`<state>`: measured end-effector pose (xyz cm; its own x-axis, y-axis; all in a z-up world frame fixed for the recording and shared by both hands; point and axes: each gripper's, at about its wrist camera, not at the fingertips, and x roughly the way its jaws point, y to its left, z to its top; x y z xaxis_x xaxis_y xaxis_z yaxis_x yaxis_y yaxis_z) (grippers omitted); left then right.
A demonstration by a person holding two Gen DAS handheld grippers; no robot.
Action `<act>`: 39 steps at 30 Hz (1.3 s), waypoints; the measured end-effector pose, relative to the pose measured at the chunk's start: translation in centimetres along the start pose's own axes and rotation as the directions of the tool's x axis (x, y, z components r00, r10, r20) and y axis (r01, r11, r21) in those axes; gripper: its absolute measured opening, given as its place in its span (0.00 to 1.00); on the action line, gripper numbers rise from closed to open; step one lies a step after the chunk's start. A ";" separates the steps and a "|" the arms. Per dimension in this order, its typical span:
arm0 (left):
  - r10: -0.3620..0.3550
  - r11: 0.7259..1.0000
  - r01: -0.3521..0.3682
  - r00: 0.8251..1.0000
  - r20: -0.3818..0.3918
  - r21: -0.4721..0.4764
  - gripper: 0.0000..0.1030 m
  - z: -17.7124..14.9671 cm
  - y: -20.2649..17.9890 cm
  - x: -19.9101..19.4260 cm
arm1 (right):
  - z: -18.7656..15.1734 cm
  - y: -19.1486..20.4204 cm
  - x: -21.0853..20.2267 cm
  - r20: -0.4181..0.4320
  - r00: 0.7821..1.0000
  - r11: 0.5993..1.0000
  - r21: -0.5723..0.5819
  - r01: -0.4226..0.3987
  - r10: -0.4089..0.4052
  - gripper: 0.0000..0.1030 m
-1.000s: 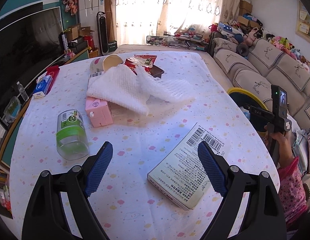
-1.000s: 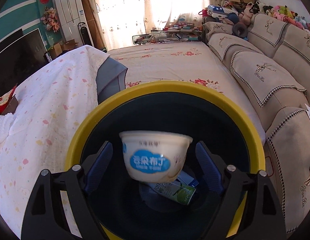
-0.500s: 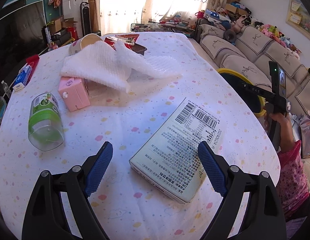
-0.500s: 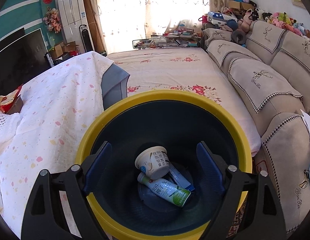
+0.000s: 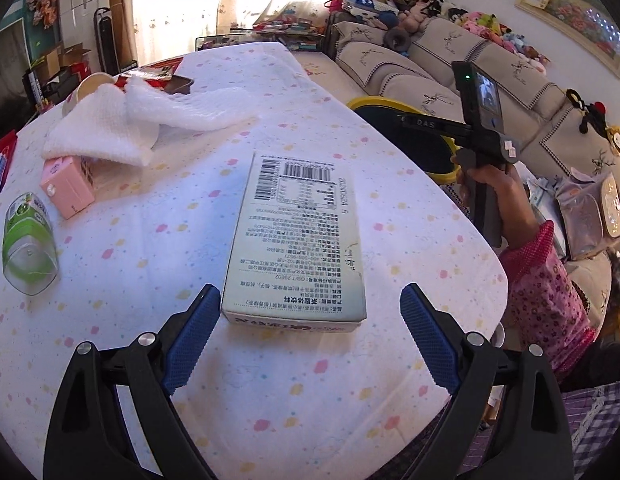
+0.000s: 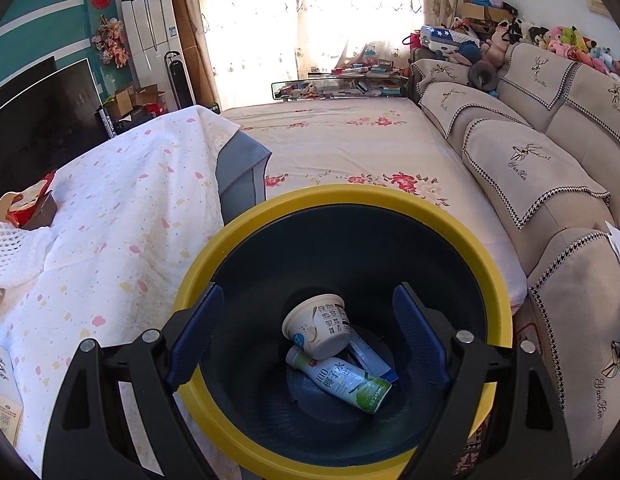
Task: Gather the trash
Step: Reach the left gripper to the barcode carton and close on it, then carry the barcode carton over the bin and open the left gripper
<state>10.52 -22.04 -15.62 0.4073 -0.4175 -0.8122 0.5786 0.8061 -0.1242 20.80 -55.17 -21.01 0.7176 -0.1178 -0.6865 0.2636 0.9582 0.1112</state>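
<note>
Seen from the left wrist, the left gripper (image 5: 305,320) hovers low over a worktop (image 5: 157,248) covered in a white cloth with pastel spots. Its blue fingers (image 5: 191,332) are spread wide and pinch nothing. A flat printed carton (image 5: 297,232) lies lengthwise straight ahead, its near short edge sitting between the fingertips, close to the left one and with a clear gap to the right one. Bare cloth lies open to the right of the carton as far as the worktop's rounded edge. Further ahead and left of the fingers lie a pink box (image 5: 67,188), a clear green-labelled bottle (image 5: 27,244) on its side, and a rumpled white towel (image 5: 121,128).

Seen from the right wrist, the right gripper (image 6: 307,332) hangs above a dark bin with a yellow rim (image 6: 350,194), its fingers (image 6: 420,336) likewise spread and empty. Down between them, on the bin floor, rest a white pudding cup (image 6: 318,326) on its side and a green-and-white drink bottle (image 6: 342,380), touching. The bin stands just beside the worktop's draped edge, which falls left of the fingers; a sofa (image 6: 550,184) runs to the right.
</note>
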 end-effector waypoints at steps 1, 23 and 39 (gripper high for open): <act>0.039 0.999 -0.039 0.999 0.005 0.009 0.87 0.2 -0.2 0.1 | 0.0 -0.1 -0.1 0.002 1.000 1.000 0.002 -0.001 0.001 0.80; 0.106 0.994 -0.108 0.992 -0.065 -0.029 0.69 3.3 0.1 5.1 | -0.7 -1.1 -0.4 0.009 1.000 0.999 0.036 -0.015 0.014 0.80; 0.069 0.996 -0.070 0.997 0.034 0.046 0.69 7.4 -2.6 2.4 | -1.3 -2.3 -7.0 0.127 0.992 0.999 0.043 0.010 -0.015 0.80</act>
<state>15.22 -28.22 -13.03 0.4696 -0.3752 -0.7992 0.5809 0.8130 -0.0403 14.36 -56.27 -17.42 0.7897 -0.1648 -0.5910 0.2983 0.9449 0.1351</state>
